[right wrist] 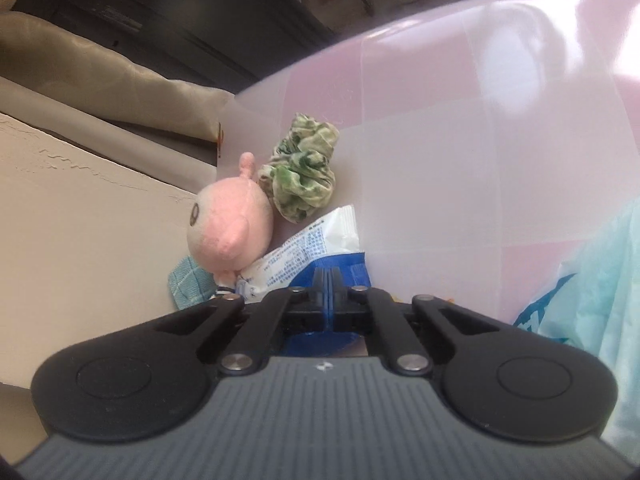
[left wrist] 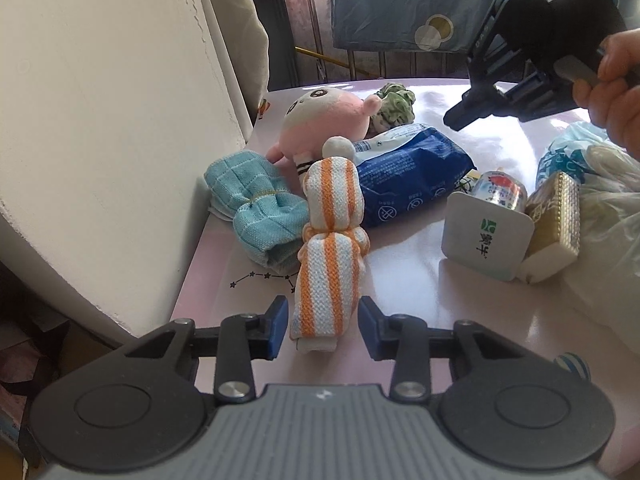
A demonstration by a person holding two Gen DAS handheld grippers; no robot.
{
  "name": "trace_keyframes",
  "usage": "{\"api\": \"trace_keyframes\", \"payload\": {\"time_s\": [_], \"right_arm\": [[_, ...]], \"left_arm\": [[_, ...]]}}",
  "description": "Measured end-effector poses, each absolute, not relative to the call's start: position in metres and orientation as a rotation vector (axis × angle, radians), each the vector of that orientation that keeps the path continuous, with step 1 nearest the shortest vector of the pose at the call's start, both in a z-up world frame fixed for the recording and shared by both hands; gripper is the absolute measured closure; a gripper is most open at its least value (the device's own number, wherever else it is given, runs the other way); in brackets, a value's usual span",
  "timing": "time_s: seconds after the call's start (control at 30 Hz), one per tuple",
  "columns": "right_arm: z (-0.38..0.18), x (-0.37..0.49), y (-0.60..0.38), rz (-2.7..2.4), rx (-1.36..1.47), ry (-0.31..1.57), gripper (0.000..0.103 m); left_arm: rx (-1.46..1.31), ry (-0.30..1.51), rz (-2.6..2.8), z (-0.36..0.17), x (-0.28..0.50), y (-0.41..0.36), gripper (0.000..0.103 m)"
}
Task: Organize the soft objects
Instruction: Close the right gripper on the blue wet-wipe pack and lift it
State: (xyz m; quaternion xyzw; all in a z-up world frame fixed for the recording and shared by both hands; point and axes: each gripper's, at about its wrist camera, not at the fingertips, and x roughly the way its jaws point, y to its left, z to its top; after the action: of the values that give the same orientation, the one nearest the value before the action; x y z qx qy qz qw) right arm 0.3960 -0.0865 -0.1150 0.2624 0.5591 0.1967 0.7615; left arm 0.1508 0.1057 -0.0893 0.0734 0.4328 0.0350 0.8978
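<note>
1. The left gripper (left wrist: 324, 320) points down at the pink table (left wrist: 460, 312), its blue pads standing apart on either side of the near end of the orange-and-white striped towel roll (left wrist: 328, 248); a narrow gap shows at each side, so the pads do not press the cloth.
2. The right gripper (right wrist: 328, 280) has its two fingers together, tips over the blue-and-white packet (right wrist: 316, 248); whether any of the packet is pinched I cannot tell.
3. In the left wrist view a hand (left wrist: 612, 80) holds that right gripper at the far right, tilted down toward the table.
4. The striped roll lies lengthwise from near to far, at the left of the table, touching the blue checked cloth (left wrist: 256, 208) on its left.
5. Behind it sits one pink plush toy (left wrist: 320, 120), and farther off one green patterned scrunchie (left wrist: 394, 106).
6. To the right stand one white tin (left wrist: 486, 236), one can (left wrist: 500, 192) and one gold box (left wrist: 556, 220), the can partly hidden.
7. A plastic bag (left wrist: 600, 240) is cut off by the right edge.
8. The plush toy's lower part is hidden by the striped roll.
</note>
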Motion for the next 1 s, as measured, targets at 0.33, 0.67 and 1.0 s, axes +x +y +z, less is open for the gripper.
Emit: {"api": "trace_keyframes", "payload": {"time_s": [0.33, 0.67, 1.0], "right_arm": [[-0.107, 0.399, -0.088, 0.399, 0.561, 1.244, 0.039], [-0.139, 0.401, -0.055, 0.467, 0.466, 1.314, 0.057], [-0.089, 0.386, -0.067, 0.455, 0.400, 1.168, 0.082]], "left_arm": [[0.133, 0.894, 0.073, -0.089, 0.151, 0.107, 0.063], [0.125, 0.916, 0.085, -0.097, 0.157, 0.111, 0.064], [0.126, 0.906, 0.090, -0.093, 0.151, 0.110, 0.063]]}}
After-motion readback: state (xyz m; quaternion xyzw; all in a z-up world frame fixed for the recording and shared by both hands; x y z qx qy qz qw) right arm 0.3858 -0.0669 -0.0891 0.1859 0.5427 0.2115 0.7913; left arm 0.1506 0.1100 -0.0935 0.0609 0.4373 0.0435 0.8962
